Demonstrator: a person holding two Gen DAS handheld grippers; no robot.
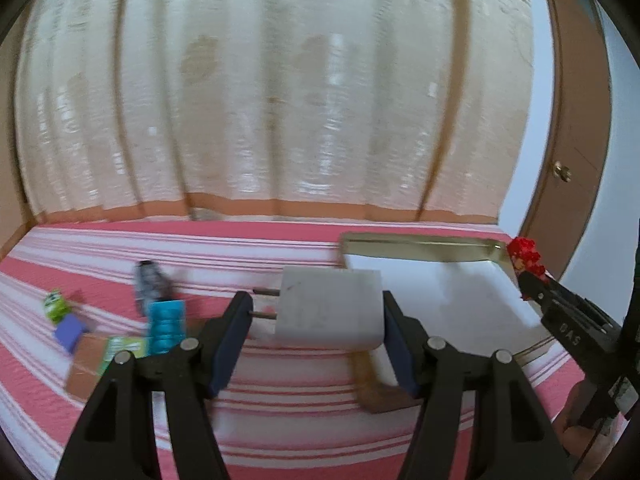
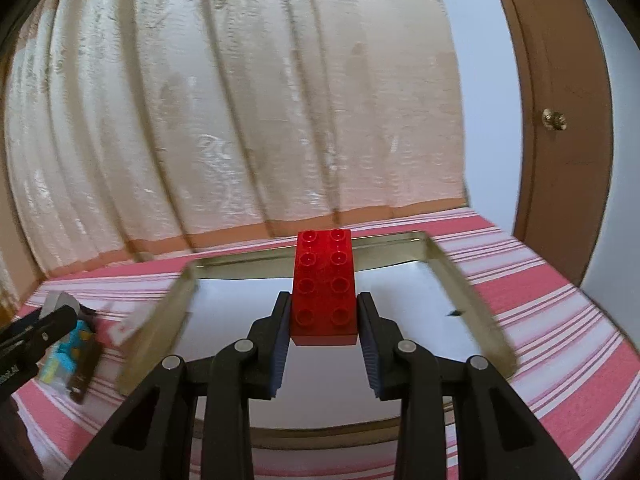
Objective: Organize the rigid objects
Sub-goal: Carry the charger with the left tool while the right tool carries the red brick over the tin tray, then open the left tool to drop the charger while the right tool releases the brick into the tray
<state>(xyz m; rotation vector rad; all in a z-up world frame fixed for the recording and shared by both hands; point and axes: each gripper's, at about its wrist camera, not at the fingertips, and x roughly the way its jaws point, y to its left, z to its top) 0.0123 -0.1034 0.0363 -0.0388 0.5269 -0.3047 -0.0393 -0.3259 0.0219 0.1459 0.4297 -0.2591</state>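
The bed (image 1: 280, 432) in pink and white stripes fills the ground, the gold-rimmed tray (image 2: 472, 300) lying on it with a white floor. Left gripper (image 1: 316, 312) has its jaws clamped on the white charger (image 1: 328, 308) (prongs pointing left), just beside the tray's near corner. Right gripper (image 2: 323, 322) has jaws narrow, pinching the red brick (image 2: 324, 284) above the tray. Small items (image 1: 120, 332) sit blurred, far left

Small coloured packets and boxes (image 1: 120, 332) near the bed's left edge smeared by blur, gold-rimmed white tray (image 2: 472, 304) near rim hidden behind black jaws, red studded brick (image 1: 526, 256) partly cut off.
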